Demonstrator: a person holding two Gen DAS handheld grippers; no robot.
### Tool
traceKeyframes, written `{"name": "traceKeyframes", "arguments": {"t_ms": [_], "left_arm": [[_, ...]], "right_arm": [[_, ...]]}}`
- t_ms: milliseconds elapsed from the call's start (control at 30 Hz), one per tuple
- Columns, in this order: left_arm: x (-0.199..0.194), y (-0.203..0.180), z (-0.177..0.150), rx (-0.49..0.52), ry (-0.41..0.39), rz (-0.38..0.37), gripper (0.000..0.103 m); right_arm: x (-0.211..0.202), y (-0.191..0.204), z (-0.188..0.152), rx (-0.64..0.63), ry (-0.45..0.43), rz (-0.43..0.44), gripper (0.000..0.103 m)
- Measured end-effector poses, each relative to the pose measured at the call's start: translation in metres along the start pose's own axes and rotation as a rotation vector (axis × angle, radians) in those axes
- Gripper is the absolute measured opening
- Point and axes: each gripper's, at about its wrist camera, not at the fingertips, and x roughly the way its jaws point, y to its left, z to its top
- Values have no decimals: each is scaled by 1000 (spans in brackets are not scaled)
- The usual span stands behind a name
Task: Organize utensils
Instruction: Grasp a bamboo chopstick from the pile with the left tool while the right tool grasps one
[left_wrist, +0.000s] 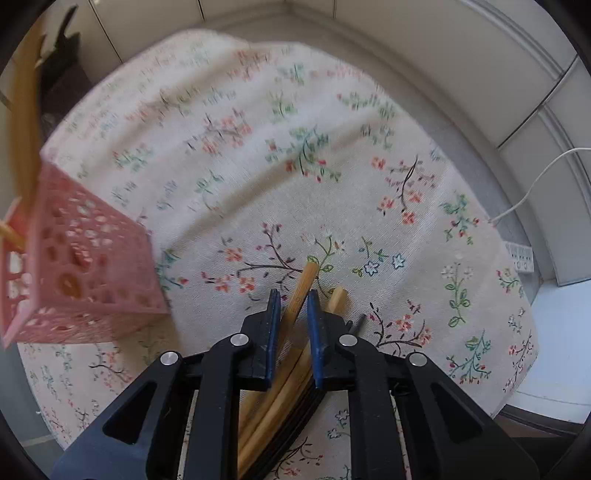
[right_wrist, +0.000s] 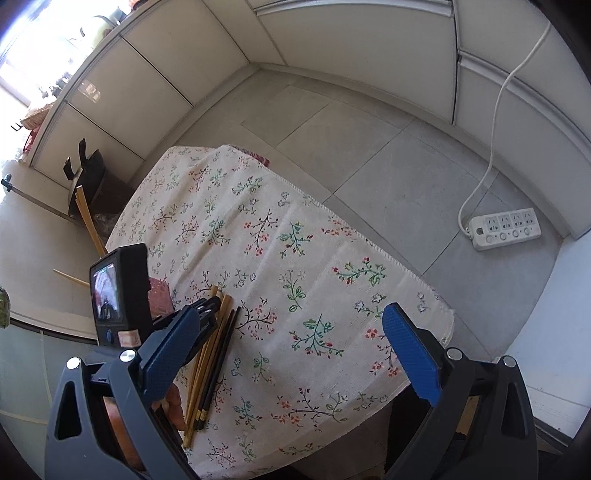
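A table covered by a flowered cloth (right_wrist: 303, 280) fills most of both views, standing on a grey tiled floor (right_wrist: 369, 140) where a white power strip (right_wrist: 504, 229) lies with its cord running up the wall. On the cloth's left side stands a pink perforated basket (left_wrist: 85, 266) with a few light sticks leaning out of it. The right gripper (right_wrist: 284, 354) hangs above the near part of the table, its blue pads spread wide with nothing between them. The left gripper (left_wrist: 291, 299) points steeply down with its pads nearly together, clamped on one bamboo chopstick (left_wrist: 303, 284). The remaining chopsticks (right_wrist: 212, 365), bamboo and black, lie bundled on the cloth just under it.
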Motion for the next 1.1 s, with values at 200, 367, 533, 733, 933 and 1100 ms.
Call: {"name": "traceKeyframes", "arguments": {"t_ms": [200,367,533,733,933,1100], "left_arm": [[-62,24,-21,-22,-129,-53,11],[-110,49,-46,-55,-211,-94,11],[-158,56,-82,-57,-300,-122,10],[-189,75,-110,-76,-376,-151,10],[-202,93,-117,-112,-411,-170,9],[-201,99,-118,-121,-412,-180,9]], "right_arm": [[24,12,-5,45,81,58,96],[57,32,-13,87,179,130,94],[93,55,-20,60,244,87,63],[125,67,-26,35,287,27,33],[139,76,-25,10,287,-20,24],[152,89,-26,-23,284,-90,19]]}}
